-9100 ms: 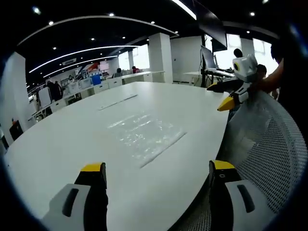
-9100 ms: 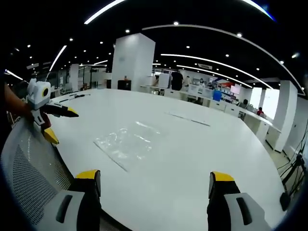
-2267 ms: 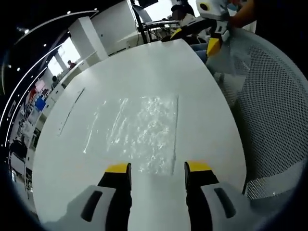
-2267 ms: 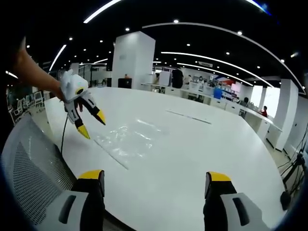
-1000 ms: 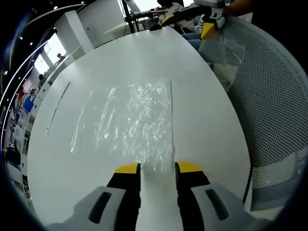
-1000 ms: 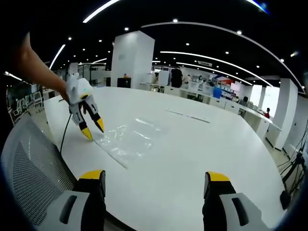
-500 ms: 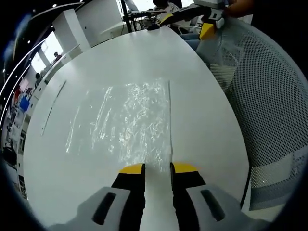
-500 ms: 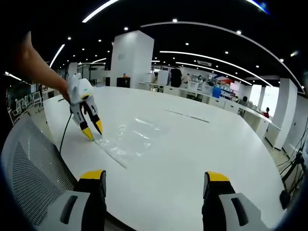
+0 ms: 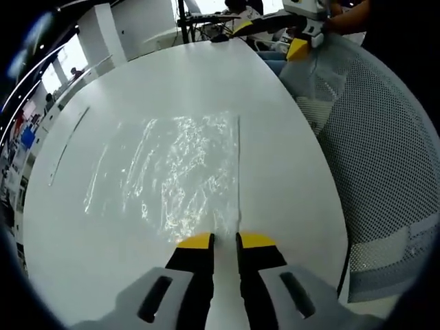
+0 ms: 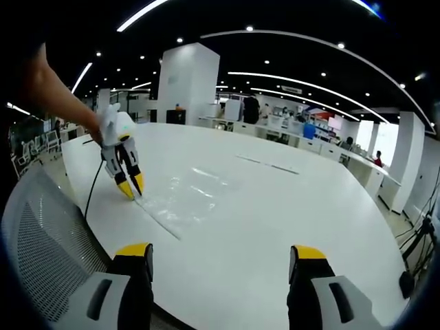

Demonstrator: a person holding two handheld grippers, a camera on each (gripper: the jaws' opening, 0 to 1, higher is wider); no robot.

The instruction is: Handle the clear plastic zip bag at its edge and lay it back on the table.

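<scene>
Lying flat on the white bench (image 9: 289, 172), the clear zip bag (image 9: 172, 172) spreads ahead of the left tool (image 9: 225, 240), crinkled and glinting, its straight sealed edge running forward from the tool's tips. Left tool's yellow-tipped jaws are drawn close together, a thin slit between them, set at the bag's near corner; whether they pinch the plastic, I cannot tell.

In the right gripper view the bag (image 10: 180, 199) lies ahead and to the left of the right tool (image 10: 220, 256), well apart from it; that tool's jaws stand wide, released, above the bench's (image 10: 275, 206) near rim. The left tool (image 10: 130, 185) shows there too, held in a hand (image 10: 104, 130) with a bare forearm, pointing steeply down, tips at the bag's corner, a cable trailing beneath.

Bench is large, oval, glossy. A grey mesh chair back (image 9: 385, 158) sits just beside its edge. Beyond: an open office, white column (image 10: 190, 86), ceiling light strips, distant desks.

The left gripper view catches the right tool (image 9: 302, 31) far ahead at the bench's far edge.
</scene>
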